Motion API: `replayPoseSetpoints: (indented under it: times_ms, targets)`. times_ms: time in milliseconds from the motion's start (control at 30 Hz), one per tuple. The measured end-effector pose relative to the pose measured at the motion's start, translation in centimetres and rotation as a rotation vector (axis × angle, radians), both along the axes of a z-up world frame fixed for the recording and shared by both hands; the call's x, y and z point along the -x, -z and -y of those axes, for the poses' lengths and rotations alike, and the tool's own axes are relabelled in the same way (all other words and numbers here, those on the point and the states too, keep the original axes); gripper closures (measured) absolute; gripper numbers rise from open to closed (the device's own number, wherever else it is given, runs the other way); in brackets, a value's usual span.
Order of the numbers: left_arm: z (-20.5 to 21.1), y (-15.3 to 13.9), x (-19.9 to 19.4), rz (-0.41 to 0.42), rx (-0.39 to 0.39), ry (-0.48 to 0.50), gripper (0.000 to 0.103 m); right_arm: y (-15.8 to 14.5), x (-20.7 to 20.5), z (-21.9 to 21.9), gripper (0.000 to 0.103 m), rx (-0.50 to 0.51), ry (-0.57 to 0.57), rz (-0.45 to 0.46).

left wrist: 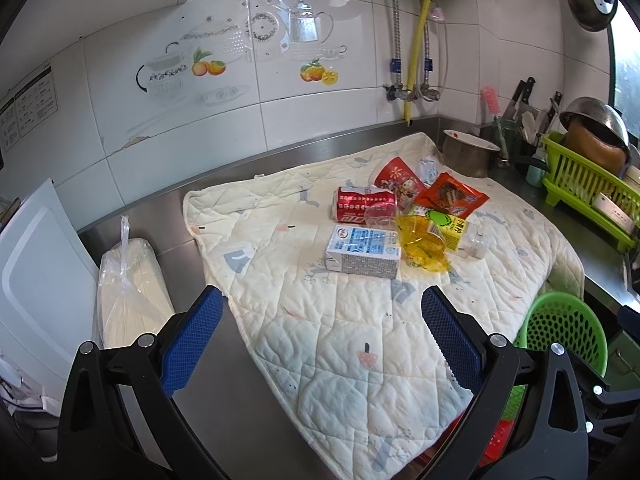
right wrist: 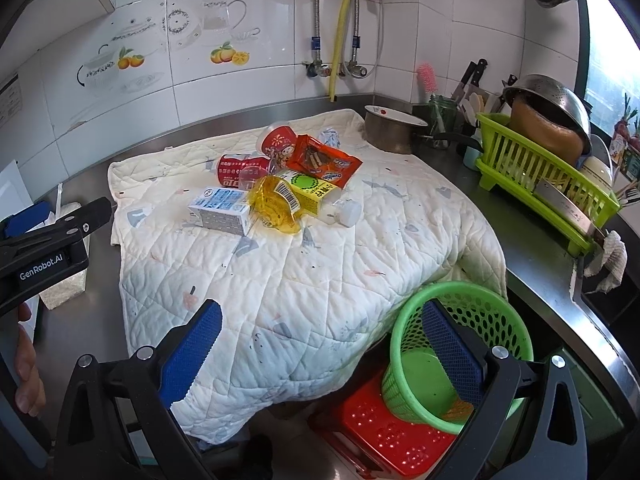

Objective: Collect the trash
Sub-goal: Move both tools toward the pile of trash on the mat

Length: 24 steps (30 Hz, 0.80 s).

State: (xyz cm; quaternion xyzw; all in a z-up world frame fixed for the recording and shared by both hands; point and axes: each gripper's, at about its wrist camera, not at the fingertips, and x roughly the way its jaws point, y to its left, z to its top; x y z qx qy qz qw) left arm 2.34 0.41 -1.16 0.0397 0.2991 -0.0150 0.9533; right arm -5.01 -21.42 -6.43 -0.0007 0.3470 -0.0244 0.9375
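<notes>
A pile of trash lies on a quilted white cloth: a white and blue carton, a crushed red can, a red paper cup, an orange snack wrapper, crumpled yellow plastic and a yellow-labelled bottle. My left gripper is open, near side of the pile, holding nothing. My right gripper is open above the cloth's front edge. A green perforated basket sits on a red stool below the counter.
A metal pot, a utensil jar with knives and a green dish rack with a colander stand at the back right. A bagged pale bundle and a white board sit left. The left gripper's body shows at the right view's left edge.
</notes>
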Motion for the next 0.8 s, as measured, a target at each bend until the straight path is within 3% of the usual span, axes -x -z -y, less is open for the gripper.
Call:
replayPoseSetpoints:
  times_ms: [800]
  targets:
    - [-2.7,1.2,-6.5,-0.057,0.011,-0.048,0.005,0.7,-7.5,-2.6,0.006,-0.006,-0.064,-0.043]
